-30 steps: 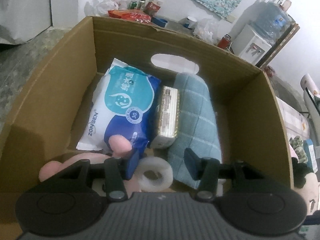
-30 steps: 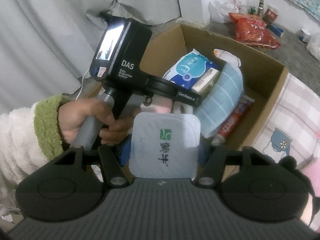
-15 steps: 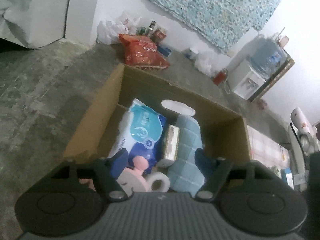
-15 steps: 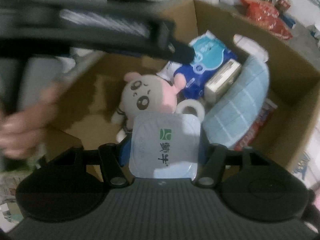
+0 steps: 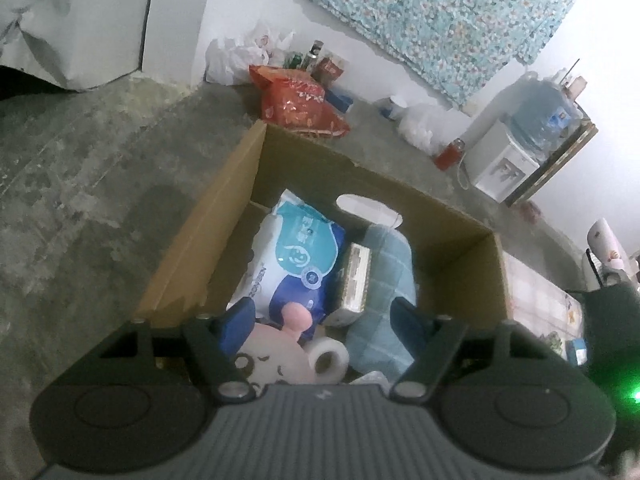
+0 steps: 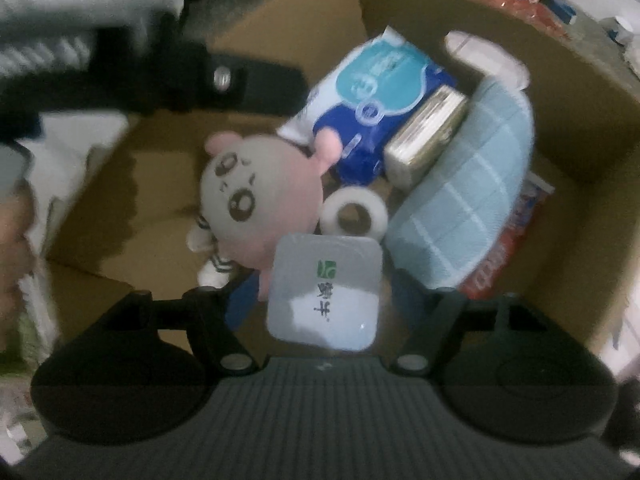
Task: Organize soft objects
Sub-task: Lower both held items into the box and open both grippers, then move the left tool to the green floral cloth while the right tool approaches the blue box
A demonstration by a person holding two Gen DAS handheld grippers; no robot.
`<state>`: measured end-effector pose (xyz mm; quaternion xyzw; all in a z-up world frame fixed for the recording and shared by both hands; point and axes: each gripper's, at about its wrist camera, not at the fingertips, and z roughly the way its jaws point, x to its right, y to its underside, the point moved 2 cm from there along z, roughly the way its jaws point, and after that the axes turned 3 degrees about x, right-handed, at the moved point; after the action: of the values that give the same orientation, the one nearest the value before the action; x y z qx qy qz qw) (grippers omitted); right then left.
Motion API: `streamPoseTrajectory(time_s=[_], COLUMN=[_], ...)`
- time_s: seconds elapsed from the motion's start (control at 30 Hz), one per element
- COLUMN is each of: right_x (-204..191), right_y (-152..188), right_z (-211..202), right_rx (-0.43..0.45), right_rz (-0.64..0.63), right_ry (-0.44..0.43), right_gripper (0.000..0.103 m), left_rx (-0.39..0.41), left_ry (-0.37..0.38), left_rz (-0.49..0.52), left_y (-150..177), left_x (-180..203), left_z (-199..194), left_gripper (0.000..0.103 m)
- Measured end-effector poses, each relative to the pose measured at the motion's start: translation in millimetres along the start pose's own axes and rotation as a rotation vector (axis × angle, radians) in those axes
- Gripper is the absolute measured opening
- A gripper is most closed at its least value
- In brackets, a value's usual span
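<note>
Your right gripper has just been opening, its jaws now clear of the cup between them over the box, just beside the plush; your left gripper hangs open, empty.

Lived-in home room: bare concrete floor, floral cloth on wall, water dispenser, snack bags.

a rough grey concrete floor carries an open cardboard box. behind the box on the floor lie a red snack bag, white plastic bags against the wall, and a water dispenser further right.
</note>
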<state>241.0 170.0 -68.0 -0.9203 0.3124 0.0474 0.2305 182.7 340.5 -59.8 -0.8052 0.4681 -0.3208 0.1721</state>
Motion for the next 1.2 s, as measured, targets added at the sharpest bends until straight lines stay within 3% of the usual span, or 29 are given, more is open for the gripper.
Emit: streamPoseTrajectory(time_s=[0.13, 0.33, 0.67, 0.9, 1.2], right_x=[9, 17, 23, 31, 39], right_y=[17, 80, 213, 283, 344], right_z=[-51, -146, -270, -326, -361], right_rx=[0.097, 0.298, 0.549, 0.663, 0.733], right_rz=[0.049, 0.086, 0.149, 0.212, 0.243], right_ry=[-0.036, -0.030, 0.146, 0.214, 0.246], right_gripper=[0.077, 0.082, 0.089, 0.099, 0.100], left_rx=[0.026, 0.072, 0.152, 0.186, 0.230], left_ry=[0.003, -0.024, -0.031, -0.031, -0.048], left_rz=[0.009, 0.115, 0.272, 0.359, 0.454], left_y=[2, 24, 89, 128, 165], left_x=[9, 48, 138, 184, 229], left_z=[-18, -59, -131, -163, -185], left_gripper=[0.076, 0.083, 0.095, 0.097, 0.100])
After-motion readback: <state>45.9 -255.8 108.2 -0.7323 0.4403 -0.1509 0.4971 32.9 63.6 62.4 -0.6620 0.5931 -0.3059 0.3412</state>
